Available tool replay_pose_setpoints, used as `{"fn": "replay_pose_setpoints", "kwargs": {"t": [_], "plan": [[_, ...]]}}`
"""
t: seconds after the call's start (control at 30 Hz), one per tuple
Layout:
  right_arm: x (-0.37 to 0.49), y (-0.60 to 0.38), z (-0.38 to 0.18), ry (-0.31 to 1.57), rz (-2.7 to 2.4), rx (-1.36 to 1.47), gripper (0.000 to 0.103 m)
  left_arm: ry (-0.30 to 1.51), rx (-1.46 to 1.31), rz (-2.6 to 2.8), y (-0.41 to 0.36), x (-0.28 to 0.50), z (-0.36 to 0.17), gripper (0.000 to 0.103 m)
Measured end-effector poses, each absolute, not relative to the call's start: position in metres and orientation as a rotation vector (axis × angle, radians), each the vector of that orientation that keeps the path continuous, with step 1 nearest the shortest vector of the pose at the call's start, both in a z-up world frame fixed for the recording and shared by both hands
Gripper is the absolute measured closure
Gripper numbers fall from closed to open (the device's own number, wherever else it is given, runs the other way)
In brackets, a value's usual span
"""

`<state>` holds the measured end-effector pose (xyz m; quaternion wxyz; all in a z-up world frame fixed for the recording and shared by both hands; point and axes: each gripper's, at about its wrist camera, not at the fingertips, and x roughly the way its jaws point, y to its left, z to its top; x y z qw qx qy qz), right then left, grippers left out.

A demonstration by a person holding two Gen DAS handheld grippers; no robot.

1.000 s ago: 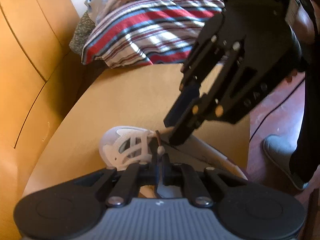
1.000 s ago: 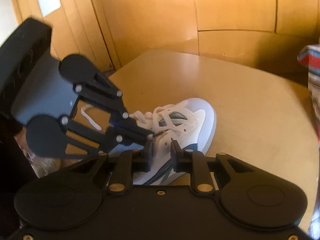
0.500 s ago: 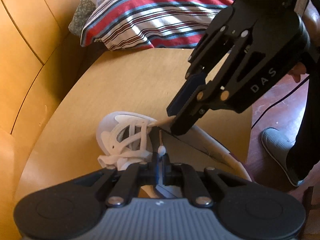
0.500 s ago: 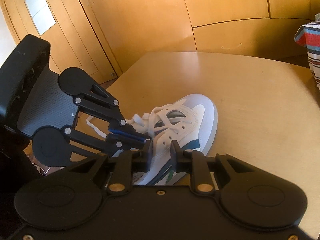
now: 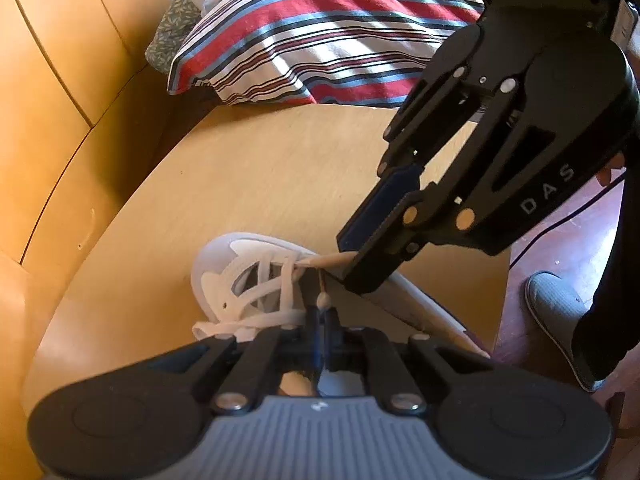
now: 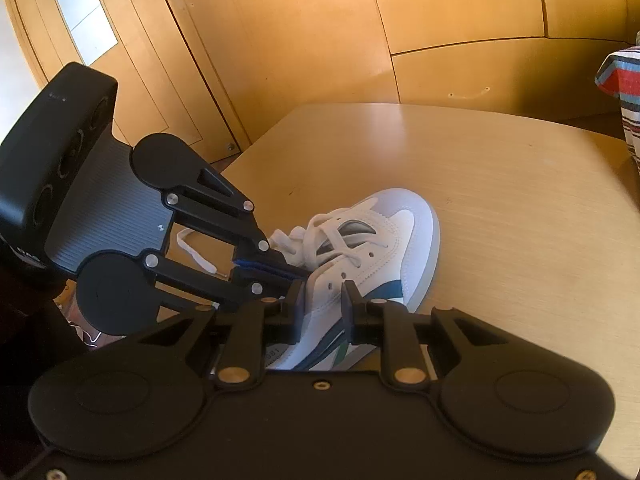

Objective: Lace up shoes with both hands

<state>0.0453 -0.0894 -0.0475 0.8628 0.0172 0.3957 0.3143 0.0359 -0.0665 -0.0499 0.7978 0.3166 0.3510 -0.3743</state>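
Currently little has changed over the last second. Both hands keep their places and only roll slightly, so the shoe [image 5: 240,264] sits a touch differently in each view. It lies on the table [image 5: 260,168], toe pointing away from the person, directly under both tools.

The left gripper [image 5: 322,320] remains closed on the lace tip [image 5: 322,302], which stands up from between its fingers. The right gripper [image 6: 322,300] keeps a narrow gap. The shoe's side shows through that gap, and no lace is visible inside it.

One difference matters. In the left view a strand [image 5: 324,259] now runs visibly from the upper eyelets to the right gripper's tip, longer and straighter than a second ago. Whether the strand is caught there or only rests against a finger cannot be determined. A second lace end [image 6: 196,252] lies loose behind the left gripper.

Judgement: slack is being taken up and threading is still under way. The upper eyelets look unfinished.
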Motion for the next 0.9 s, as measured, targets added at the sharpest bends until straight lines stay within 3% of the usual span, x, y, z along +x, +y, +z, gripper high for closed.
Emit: {"fn": "replay_pose_setpoints", "kwargs": {"t": [0.9], "plan": [[0.041,-0.0883,-0.044,0.837,0.673,0.029,0.083,0.709,0.676,-0.787,-0.0667,0.0357,-0.0465,0.1]]}}
